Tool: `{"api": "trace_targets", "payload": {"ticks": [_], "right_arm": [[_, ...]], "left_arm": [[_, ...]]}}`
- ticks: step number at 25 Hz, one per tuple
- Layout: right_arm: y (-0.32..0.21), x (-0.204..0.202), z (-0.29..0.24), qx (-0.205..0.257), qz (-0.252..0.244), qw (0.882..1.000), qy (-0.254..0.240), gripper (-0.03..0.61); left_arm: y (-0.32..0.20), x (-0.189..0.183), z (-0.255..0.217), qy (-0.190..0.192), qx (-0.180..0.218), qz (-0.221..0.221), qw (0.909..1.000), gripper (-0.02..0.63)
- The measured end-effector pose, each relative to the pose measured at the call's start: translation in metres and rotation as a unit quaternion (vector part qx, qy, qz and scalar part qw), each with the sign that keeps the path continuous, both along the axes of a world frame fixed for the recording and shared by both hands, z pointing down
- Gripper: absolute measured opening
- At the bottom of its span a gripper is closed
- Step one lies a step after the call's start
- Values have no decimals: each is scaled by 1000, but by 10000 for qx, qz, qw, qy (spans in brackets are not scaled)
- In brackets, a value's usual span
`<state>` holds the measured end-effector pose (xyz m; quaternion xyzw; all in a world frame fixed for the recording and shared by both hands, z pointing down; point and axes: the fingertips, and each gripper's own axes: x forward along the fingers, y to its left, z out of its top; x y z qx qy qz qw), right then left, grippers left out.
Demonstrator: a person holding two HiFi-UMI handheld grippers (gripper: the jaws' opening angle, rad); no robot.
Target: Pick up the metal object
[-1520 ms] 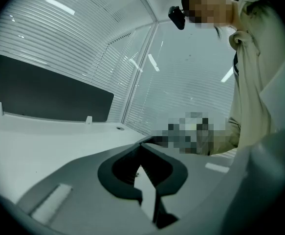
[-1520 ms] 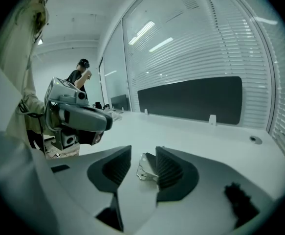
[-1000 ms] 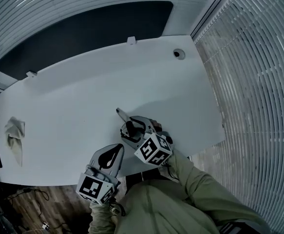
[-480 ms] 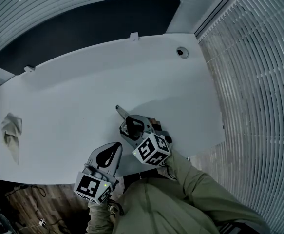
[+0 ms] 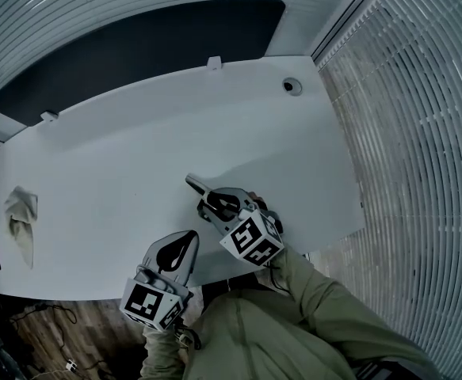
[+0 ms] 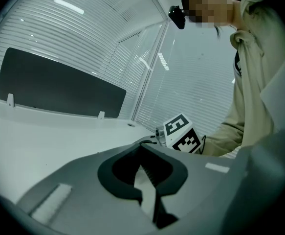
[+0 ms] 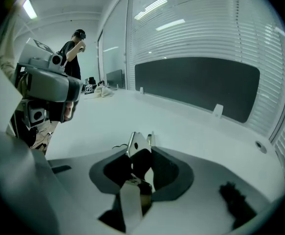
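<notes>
The metal object [image 5: 196, 186] is a thin flat strip with a hole near its end, on the white table [image 5: 120, 157]. Its far end sticks out up-left from my right gripper [image 5: 208, 202]. In the right gripper view the metal object [image 7: 138, 143] stands between the two jaws of the right gripper [image 7: 141, 150], which are closing and press on it from both sides. My left gripper [image 5: 191, 237] hovers at the table's front edge, just left of the right one. In the left gripper view, the left gripper [image 6: 141, 145] is shut with nothing in it.
A crumpled cloth [image 5: 21, 216] lies at the table's far left. A round cable hole [image 5: 292, 86] sits at the back right corner. A dark panel [image 5: 135, 46] runs behind the table, with slatted blinds [image 5: 421, 133] to the right. A person [image 7: 76, 48] stands far off.
The right gripper's jaws, wide apart a second ago, have closed in on the metal strip. The left gripper has stayed at the front edge.
</notes>
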<state>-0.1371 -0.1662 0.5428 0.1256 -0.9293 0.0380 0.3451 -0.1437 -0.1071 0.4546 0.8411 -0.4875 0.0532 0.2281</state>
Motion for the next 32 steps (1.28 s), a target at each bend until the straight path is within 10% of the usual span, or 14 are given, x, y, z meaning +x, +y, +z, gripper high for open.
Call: {"api": "trace_targets", "payload": {"ticks": [15,32], "right_arm": [[2,46,-70,-773,814,9833,-1436,112],[43,109,-163,-656,805,9513,-2902,112]], "left_arm": [[6,24,-36,-267,377,35,9989,6],[34,65,-87,-534,1054,39,9930,6]]}}
